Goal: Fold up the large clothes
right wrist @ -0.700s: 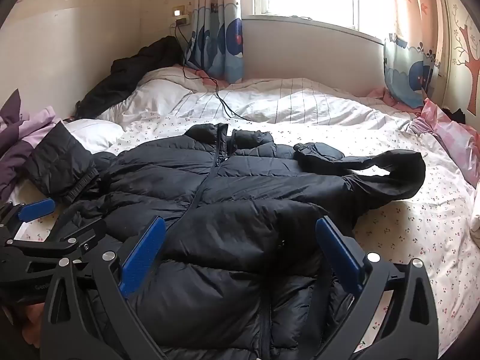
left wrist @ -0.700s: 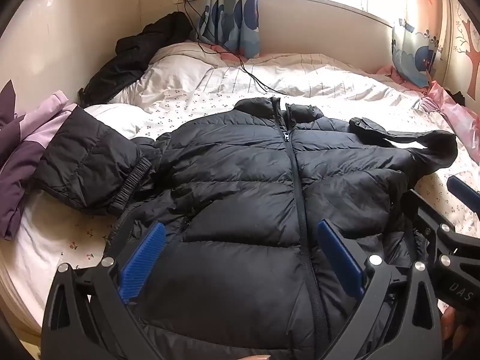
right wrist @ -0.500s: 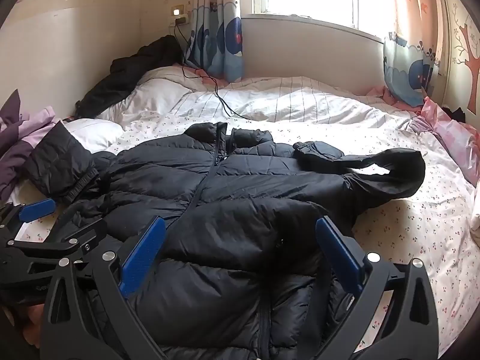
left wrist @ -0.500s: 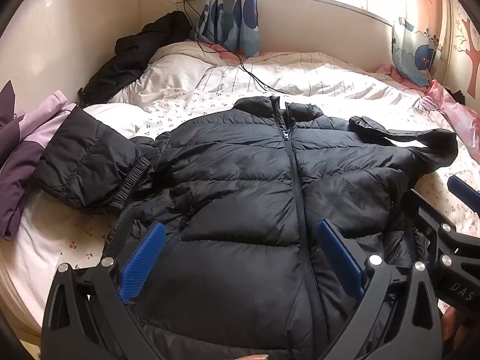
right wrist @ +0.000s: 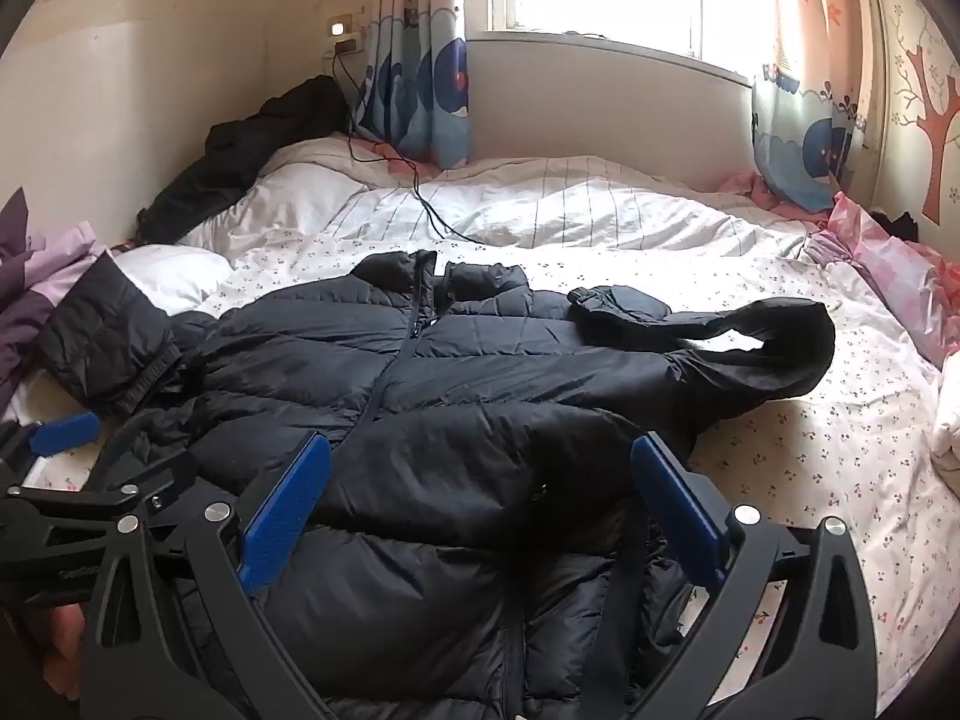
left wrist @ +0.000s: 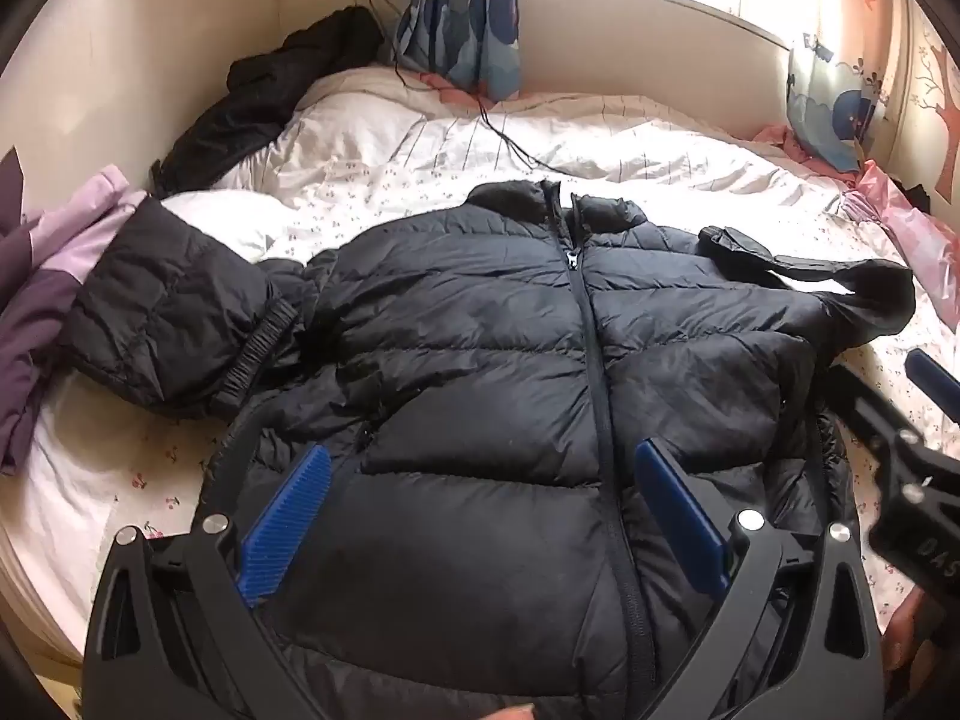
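A black puffer jacket [left wrist: 510, 360] lies zipped and face up on the bed, collar toward the window. Its right sleeve [right wrist: 768, 342] curls out over the sheet. Its left sleeve [left wrist: 174, 312] is bent toward the purple clothes. My left gripper [left wrist: 480, 498] hovers above the jacket's lower front, jaws wide open with nothing between the blue pads [left wrist: 288, 522]. My right gripper [right wrist: 480, 498] hangs over the lower hem on the right side, open and empty as well. Each gripper shows at the edge of the other's view.
The bed [right wrist: 810, 468] has a white flowered sheet. A white striped duvet [right wrist: 570, 210] lies behind the jacket. Another black coat [left wrist: 270, 96] is heaped in the far left corner. Purple clothes [left wrist: 36, 300] sit at the left, pink fabric [right wrist: 900, 276] at the right. A cable [left wrist: 510, 138] crosses the duvet.
Both views have tilted down a little, so the jacket sits slightly higher in each. Both grippers stay open, and the jacket has not moved.
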Demonstrator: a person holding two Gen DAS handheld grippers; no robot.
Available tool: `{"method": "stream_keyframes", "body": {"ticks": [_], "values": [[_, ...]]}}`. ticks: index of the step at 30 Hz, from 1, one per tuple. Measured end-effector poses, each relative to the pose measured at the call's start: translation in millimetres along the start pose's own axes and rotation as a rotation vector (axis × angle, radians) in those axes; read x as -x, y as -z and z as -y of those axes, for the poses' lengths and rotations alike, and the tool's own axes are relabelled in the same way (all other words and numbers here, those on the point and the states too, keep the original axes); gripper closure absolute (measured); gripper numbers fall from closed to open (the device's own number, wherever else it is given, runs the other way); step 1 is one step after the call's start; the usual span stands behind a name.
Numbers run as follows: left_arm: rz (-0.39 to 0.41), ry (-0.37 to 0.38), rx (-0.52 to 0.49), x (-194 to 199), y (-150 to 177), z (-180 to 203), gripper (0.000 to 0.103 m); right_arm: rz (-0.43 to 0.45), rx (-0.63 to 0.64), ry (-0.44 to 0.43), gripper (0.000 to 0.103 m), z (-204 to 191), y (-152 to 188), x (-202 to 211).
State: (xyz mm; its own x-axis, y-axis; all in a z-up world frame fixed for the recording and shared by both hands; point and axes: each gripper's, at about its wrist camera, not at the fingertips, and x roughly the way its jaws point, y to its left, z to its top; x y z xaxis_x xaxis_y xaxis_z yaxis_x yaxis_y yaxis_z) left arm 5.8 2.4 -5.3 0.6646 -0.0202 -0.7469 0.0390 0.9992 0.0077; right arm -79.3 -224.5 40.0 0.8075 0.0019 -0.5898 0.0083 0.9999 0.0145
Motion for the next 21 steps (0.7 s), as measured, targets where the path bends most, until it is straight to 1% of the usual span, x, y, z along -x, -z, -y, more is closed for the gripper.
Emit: {"method": "stream_keyframes", "body": {"ticks": [3, 6, 7, 11, 16, 18, 21], "values": [[0.009, -0.01, 0.0, -1, -1, -1, 0.006, 0.005, -0.003, -0.005, 0.006, 2, -1, 4], [0.017, 0.001, 0.014, -3, -3, -4, 0.006, -0.002, -0.004, -0.009, 0.006, 5, -1, 6], [0.02, 0.023, 0.035, -5, -4, -6, 0.006, -0.004, -0.005, -0.01, 0.006, 6, -1, 6], [-0.013, 0.09, 0.114, -13, -6, -14, 0.006, -0.003, -0.009, -0.014, 0.006, 9, -1, 8], [-0.034, 0.121, 0.213, -22, -7, -25, 0.006, -0.008, -0.011, -0.015, 0.006, 11, 0, 9], [-0.031, 0.115, 0.232, -23, -7, -29, 0.006, -0.01, -0.012, -0.015, 0.006, 13, 0, 8], [-0.021, 0.101, 0.235, -22, -8, -32, 0.006, -0.011, -0.013, -0.016, 0.006, 14, 0, 8]]}}
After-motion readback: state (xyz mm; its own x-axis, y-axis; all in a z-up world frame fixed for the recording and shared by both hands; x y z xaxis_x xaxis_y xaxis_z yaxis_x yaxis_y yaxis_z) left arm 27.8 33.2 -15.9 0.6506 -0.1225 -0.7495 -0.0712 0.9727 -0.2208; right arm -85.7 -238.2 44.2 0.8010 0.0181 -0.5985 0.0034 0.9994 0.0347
